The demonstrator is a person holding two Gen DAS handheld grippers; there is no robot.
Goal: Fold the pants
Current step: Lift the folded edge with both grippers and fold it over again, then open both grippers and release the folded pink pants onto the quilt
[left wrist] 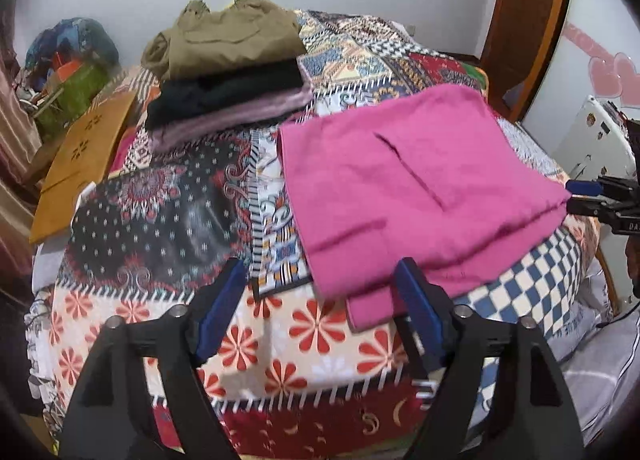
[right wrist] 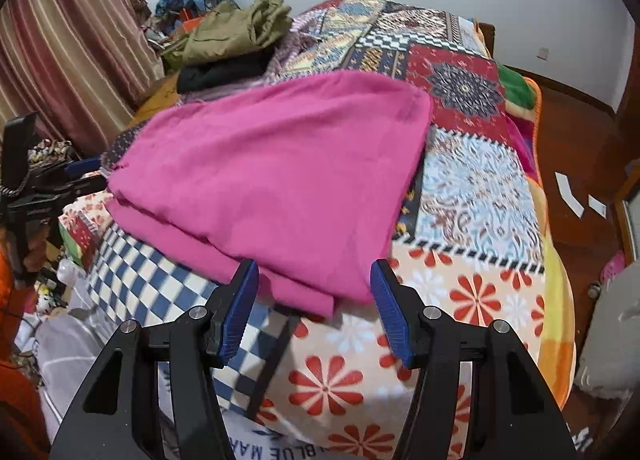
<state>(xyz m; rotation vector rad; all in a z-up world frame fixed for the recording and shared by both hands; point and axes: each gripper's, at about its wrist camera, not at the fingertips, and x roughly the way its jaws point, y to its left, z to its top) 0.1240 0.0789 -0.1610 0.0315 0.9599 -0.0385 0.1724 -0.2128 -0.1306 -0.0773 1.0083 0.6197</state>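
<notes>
Left wrist view: pink pants (left wrist: pixel 408 188) folded flat on the bed (left wrist: pixel 304 340), at about 1 o'clock from the left gripper (left wrist: pixel 320 284). Gripper wide apart, nothing held, its right blue pad just over the pants' near edge. Stack of folded clothes (left wrist: pixel 228 68) at 11 o'clock, far side of the bed. Right gripper (left wrist: pixel 580 196) at 3 o'clock, beside the pants' corner.

Right wrist view: same pink pants (right wrist: pixel 272 180) at 12 o'clock, near edge between the blue pads. Right gripper (right wrist: pixel 314 280) partly apart, gripping nothing. Folded stack (right wrist: pixel 236 44) at 11 o'clock.
</notes>
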